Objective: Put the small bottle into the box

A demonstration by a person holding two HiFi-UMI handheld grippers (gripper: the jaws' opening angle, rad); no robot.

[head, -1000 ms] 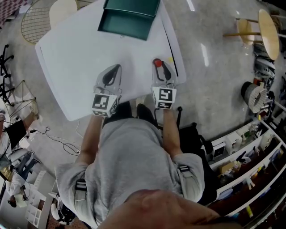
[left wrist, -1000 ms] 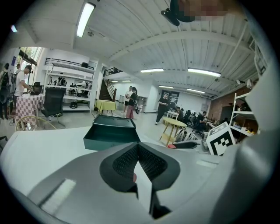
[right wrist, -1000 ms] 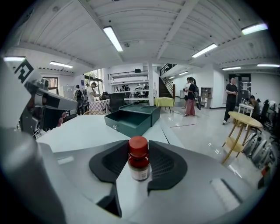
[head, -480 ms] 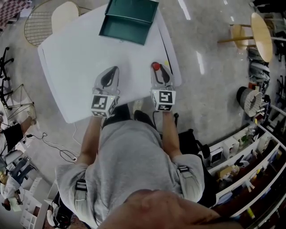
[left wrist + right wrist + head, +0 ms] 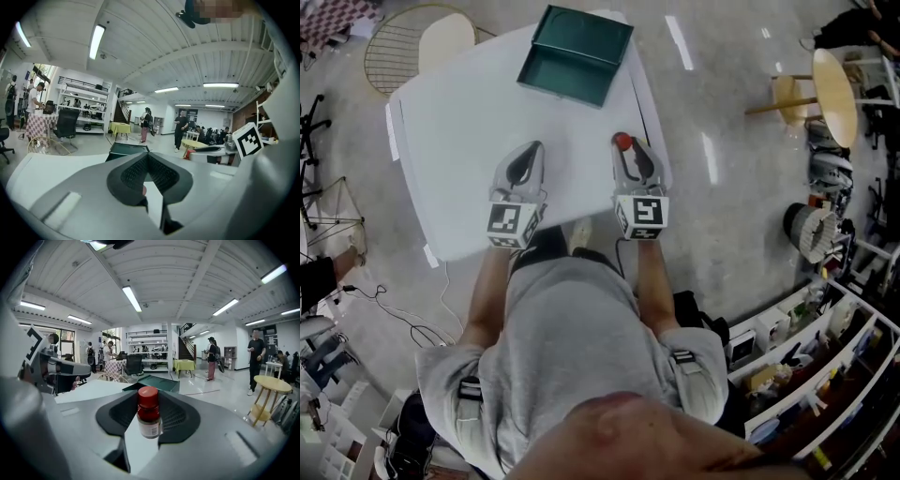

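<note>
Little has been altered over the last second. The small red-capped bottle (image 5: 149,419) is still held upright, clamped between the jaws of the right gripper (image 5: 626,150). The open dark-green box (image 5: 575,58) lies on the white table (image 5: 459,122), well ahead and leftward of those jaws. The left gripper (image 5: 532,155) is kept closed on nothing. The carry to the box is judged not yet begun.

Looking down from the head view, only the red cap of the small bottle (image 5: 622,142) shows. Its body is tucked out of sight between the fingers of the right gripper (image 5: 626,151). In the right gripper view the print on its label is too small to read. From the left gripper view, the box (image 5: 125,148) is mostly hidden behind the left gripper (image 5: 147,157). The near edge of the bench (image 5: 469,122) is partly covered by both grippers.
</note>
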